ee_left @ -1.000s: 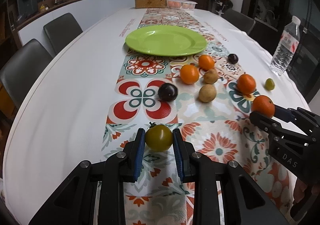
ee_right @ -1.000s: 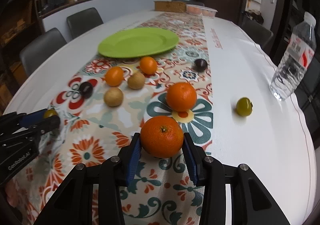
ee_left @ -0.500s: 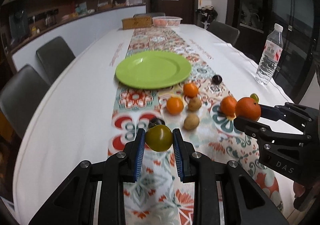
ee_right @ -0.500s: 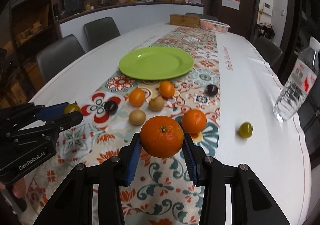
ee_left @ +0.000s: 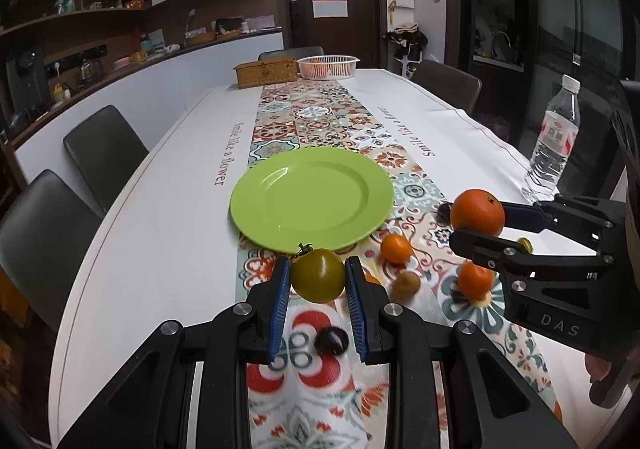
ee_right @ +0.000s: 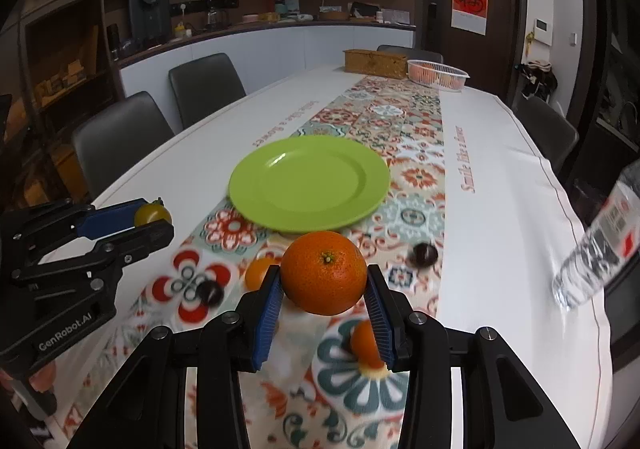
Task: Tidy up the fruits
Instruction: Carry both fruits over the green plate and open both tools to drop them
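**A fruit in each gripper, both lifted short of the green plate**

My left gripper (ee_left: 319, 281) is clamped tight on a small olive-green tomato (ee_left: 318, 275), its blue pads pressing both sides and the stem pointing up and to the left. The fruit hangs clear of the patterned table runner (ee_left: 320, 121), just on the near side of the green plate (ee_left: 311, 199).

My right gripper (ee_right: 323, 291) is closed around a large orange (ee_right: 323, 272), jaws only partly spread to fit it, navel end facing me. It also sits in the air, near the plate's close rim and slightly right of its centre.

On the runner below lie smaller oranges (ee_left: 396, 248), a brownish fruit (ee_left: 406, 283) that may be a kiwi, though blur makes this uncertain, and two dark plums (ee_left: 331, 341). A water bottle (ee_left: 554, 141) stands at the table's right edge; a white basket (ee_left: 328, 66) and a wooden box (ee_left: 266, 71) rest at the far end.
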Action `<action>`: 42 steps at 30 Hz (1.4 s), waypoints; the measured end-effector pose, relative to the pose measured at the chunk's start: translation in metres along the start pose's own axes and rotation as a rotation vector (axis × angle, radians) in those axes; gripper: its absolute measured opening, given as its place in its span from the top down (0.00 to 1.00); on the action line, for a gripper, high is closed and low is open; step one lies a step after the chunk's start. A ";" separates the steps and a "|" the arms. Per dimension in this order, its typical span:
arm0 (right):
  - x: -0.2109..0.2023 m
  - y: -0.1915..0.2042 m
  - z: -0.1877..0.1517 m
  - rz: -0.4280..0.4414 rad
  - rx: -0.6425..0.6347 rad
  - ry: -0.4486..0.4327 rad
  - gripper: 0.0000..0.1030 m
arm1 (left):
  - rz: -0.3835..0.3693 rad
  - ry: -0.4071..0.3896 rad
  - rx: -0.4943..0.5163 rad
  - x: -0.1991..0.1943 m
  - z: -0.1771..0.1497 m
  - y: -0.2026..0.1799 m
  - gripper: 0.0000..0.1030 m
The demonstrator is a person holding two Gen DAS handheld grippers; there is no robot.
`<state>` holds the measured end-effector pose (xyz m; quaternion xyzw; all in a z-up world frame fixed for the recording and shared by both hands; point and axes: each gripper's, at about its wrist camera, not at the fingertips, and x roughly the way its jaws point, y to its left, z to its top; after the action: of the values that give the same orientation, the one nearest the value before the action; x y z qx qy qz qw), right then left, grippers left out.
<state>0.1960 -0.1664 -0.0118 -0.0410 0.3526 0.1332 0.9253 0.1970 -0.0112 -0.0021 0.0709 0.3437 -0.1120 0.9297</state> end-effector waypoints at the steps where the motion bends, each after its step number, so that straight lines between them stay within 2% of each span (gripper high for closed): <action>1: 0.003 -0.001 0.004 0.001 -0.003 0.002 0.59 | -0.005 0.004 -0.002 0.004 0.003 0.002 0.73; 15: 0.067 -0.008 0.051 0.031 -0.033 0.063 0.59 | -0.057 0.051 -0.006 0.068 0.040 0.024 0.73; 29: 0.141 -0.020 0.072 0.062 -0.045 0.190 0.59 | -0.133 0.169 -0.014 0.139 0.052 0.040 0.73; 32: 0.149 -0.020 0.073 0.072 -0.039 0.206 0.59 | -0.134 0.177 -0.021 0.144 0.051 0.042 0.73; 36: 0.153 -0.019 0.072 0.068 -0.041 0.215 0.59 | -0.117 0.164 -0.016 0.140 0.051 0.043 0.59; 42: 0.133 -0.019 0.071 0.052 -0.046 0.174 0.56 | -0.073 0.135 -0.002 0.119 0.049 0.043 0.56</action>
<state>0.3422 -0.1439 -0.0475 -0.0645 0.4297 0.1612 0.8861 0.3259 0.0011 -0.0407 0.0650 0.4080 -0.1406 0.8998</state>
